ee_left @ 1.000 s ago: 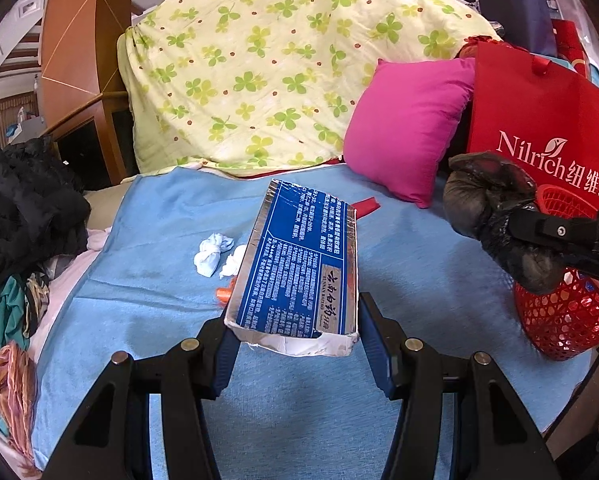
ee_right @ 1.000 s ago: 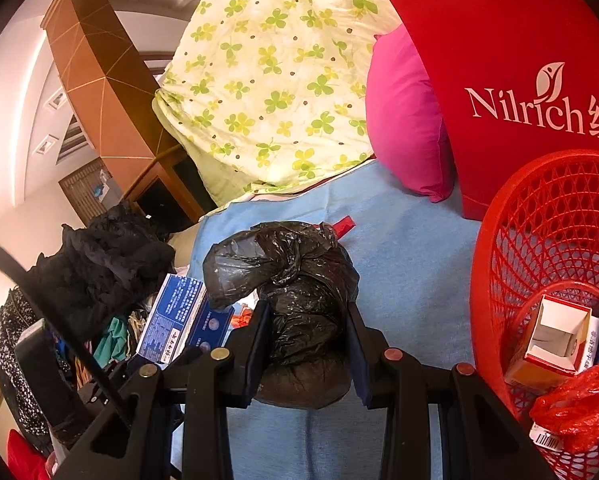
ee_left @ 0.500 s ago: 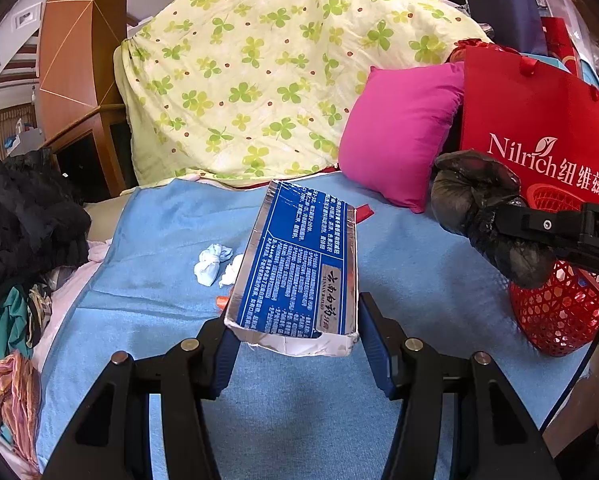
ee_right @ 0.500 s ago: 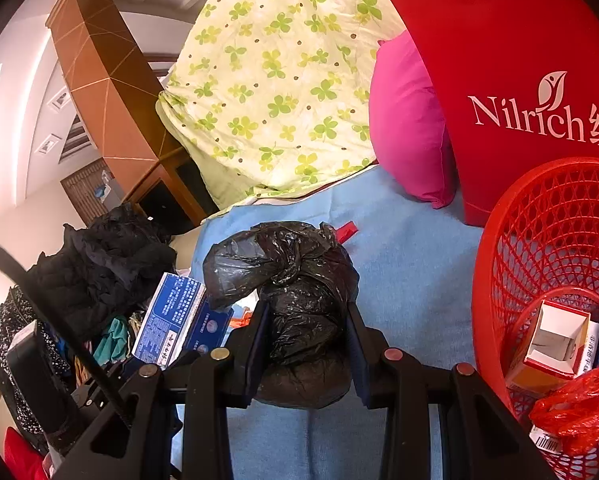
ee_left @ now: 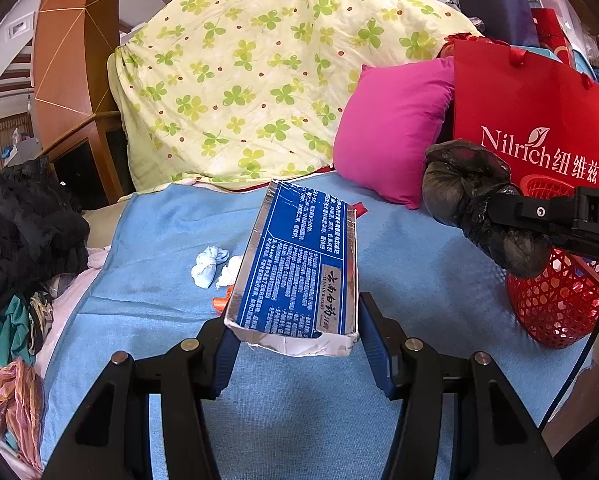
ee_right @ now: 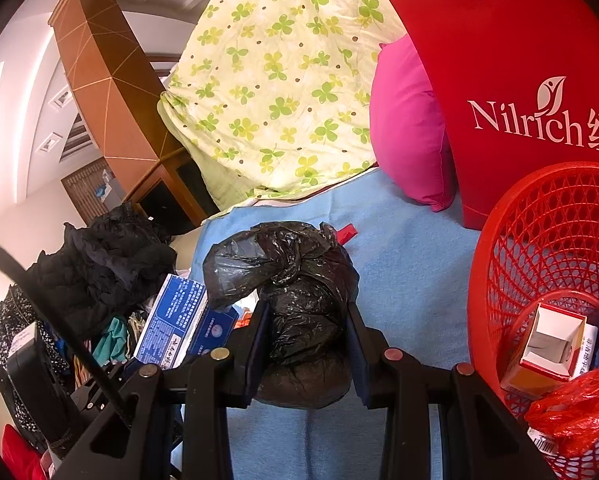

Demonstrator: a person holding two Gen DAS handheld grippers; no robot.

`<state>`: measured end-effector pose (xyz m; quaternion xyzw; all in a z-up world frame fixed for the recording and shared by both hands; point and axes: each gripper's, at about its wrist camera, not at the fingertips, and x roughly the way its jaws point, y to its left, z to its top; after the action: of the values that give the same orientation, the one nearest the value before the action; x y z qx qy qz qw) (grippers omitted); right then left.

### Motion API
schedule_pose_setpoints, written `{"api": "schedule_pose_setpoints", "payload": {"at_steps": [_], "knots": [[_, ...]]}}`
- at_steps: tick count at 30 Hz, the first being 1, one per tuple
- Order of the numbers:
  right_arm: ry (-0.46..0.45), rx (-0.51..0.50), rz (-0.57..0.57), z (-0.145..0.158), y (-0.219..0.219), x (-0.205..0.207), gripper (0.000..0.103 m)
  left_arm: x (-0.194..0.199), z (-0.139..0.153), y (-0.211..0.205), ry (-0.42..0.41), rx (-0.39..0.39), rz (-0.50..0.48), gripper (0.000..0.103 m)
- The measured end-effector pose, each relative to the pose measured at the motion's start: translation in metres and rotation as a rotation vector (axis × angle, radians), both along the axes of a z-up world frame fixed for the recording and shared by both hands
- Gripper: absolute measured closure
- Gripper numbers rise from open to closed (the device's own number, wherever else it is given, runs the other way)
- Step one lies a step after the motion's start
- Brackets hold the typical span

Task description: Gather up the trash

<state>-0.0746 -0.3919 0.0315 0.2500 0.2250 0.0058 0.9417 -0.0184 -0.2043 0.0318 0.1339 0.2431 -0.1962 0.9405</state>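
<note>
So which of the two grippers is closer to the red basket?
The right. The right gripper, holding a black bag, is just beside the red basket; the left gripper, holding a blue box, sits further away.

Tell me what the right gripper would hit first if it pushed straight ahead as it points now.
Probably the blue blanket just ahead, since the right gripper, holding the black bag, tilts downward. Depth is uncertain.

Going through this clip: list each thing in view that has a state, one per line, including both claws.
Left claw: shut on the blue box.
Blue box: held off the blanket, near end torn open.
Right claw: shut on the black bag.
Black bag: knotted shut, held beside the basket.
Red basket: upright, partly filled.
White carton: inside the basket, top open.
Tissue wads: crumpled, lying on the blanket.
</note>
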Motion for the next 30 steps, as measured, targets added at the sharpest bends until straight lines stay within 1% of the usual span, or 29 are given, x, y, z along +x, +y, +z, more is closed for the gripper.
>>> {"api": "schedule_pose_setpoints", "payload": {"at_steps": [17, 26, 30], "knots": [[-0.023, -0.022, -0.024, 0.006, -0.008, -0.012, 0.064, -0.008, -0.004, -0.006, -0.018, 0.029, -0.038, 0.046], [-0.053, -0.042, -0.033, 0.012, -0.010, -0.021, 0.064, -0.017, -0.007, -0.010, -0.050, 0.036, -0.083, 0.046], [-0.060, -0.049, -0.041, 0.013, -0.010, -0.024, 0.064, -0.020, -0.009, -0.011, -0.056, 0.023, -0.119, 0.046]]}}
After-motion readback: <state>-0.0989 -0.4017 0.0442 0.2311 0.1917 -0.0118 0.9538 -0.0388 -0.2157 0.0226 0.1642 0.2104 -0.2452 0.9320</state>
